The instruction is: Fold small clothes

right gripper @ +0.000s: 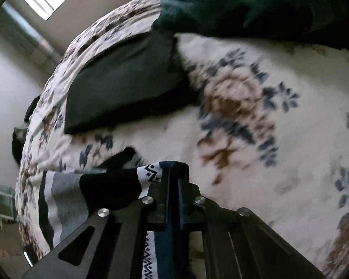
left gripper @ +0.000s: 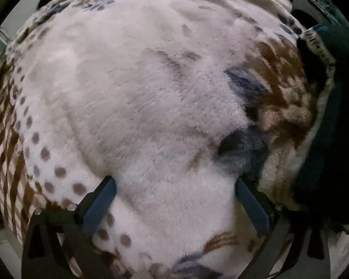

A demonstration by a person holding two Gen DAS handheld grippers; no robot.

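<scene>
Right gripper (right gripper: 174, 169): its two blue-lined fingers are pressed together on a small garment (right gripper: 151, 174), a white band with a black geometric pattern that joins a black part and grey-and-white stripes (a sock, by the look of it; its full shape cannot be made out). The band runs on below the fingers toward the bottom edge of the right wrist view, and the striped end trails to the left over the fleece blanket (right gripper: 256, 162), which covers the bed.

Left gripper (left gripper: 174, 186): its fingers stand wide apart, pointing down just above the blanket's white pile, with nothing between them. At the right edge of the left wrist view lies a dark teal cloth (left gripper: 332, 107) with a patterned white trim.

In the right wrist view a folded dark grey garment (right gripper: 128, 79) lies flat near the far side of the bed, and a dark green heap (right gripper: 232, 2) sits beyond it.

To do this step well, in my judgement, the pinched end should be lifted until the piece hangs free; the open left gripper should then take the loose end, so that both can spread it flat before folding.

No brand, label or legible writing appears; the band's marking is ornament only.
</scene>
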